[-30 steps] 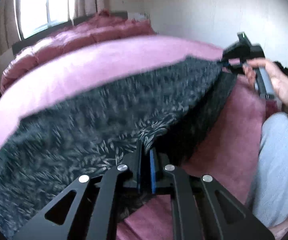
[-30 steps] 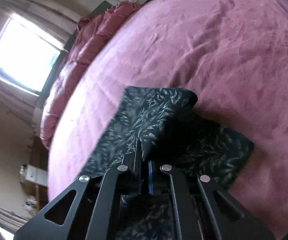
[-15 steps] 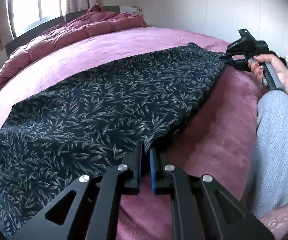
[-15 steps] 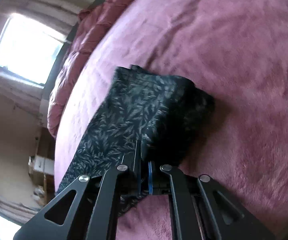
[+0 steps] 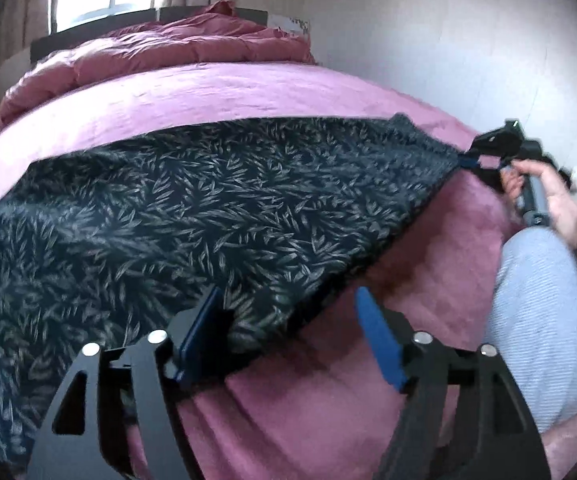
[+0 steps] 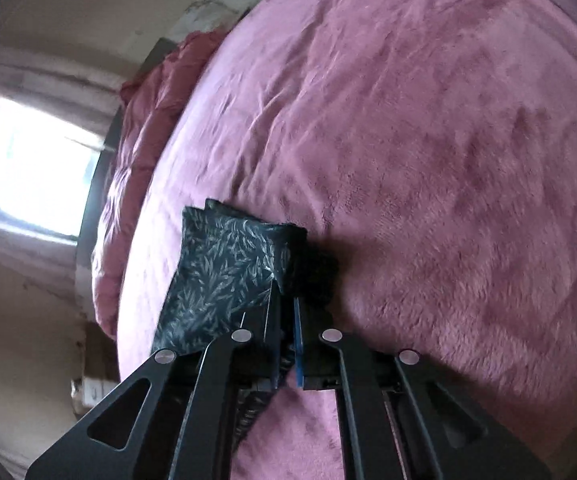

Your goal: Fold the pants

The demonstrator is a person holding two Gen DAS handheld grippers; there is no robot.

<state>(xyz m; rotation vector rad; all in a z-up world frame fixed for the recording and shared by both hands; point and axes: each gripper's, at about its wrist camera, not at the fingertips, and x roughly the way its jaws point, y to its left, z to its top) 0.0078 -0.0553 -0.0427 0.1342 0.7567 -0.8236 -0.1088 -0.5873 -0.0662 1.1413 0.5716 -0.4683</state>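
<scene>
Pants (image 5: 192, 216) lie flat on the pink bedspread (image 5: 216, 92) ahead of the opening left gripper (image 5: 288, 332), so the right gripper (image 6: 286, 320), clamped on their far corner, may drag them askew.

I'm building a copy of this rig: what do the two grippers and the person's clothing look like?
Both the left gripper and right gripper have black cut-out linkage arms with silver rivets and blue finger pads. The person wears pale grey ribbed fabric.
</scene>
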